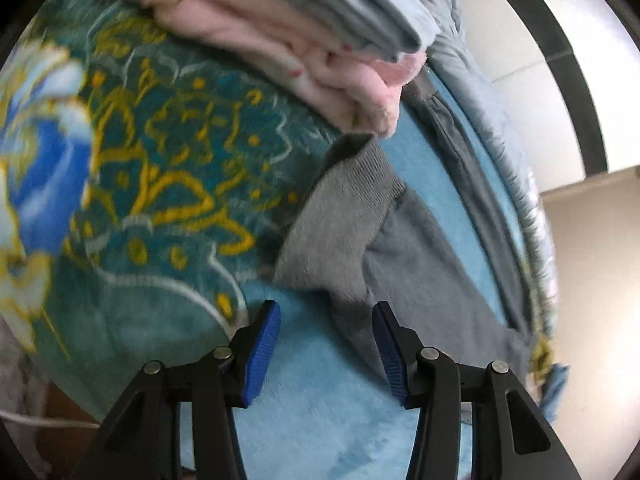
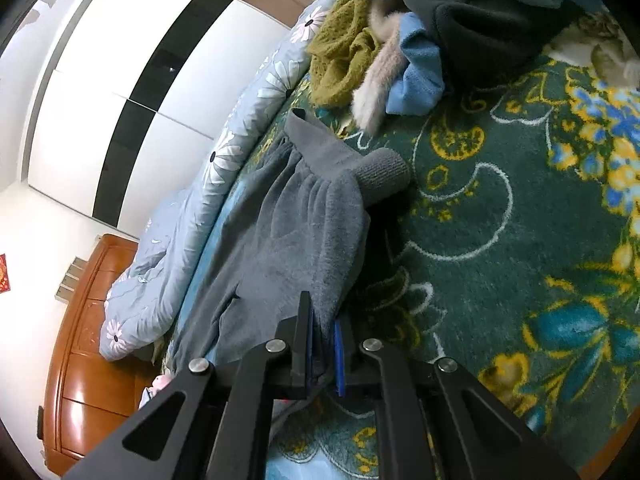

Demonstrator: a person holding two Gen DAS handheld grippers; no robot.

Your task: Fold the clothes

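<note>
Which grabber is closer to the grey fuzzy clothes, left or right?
Right. The right gripper is shut on the grey garment at its edge. The left gripper hangs open just short of it, not touching.

A home bedroom: bed quilt (image 2: 168, 240), wardrobe (image 2: 132, 92).

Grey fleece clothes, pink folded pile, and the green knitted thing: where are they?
grey fleece clothes (image 2: 280, 232), right wrist view, fleece body.
pink folded pile (image 1: 280, 40), left wrist view, folded layers.
green knitted thing (image 2: 344, 56), right wrist view, crumpled middle.
</note>
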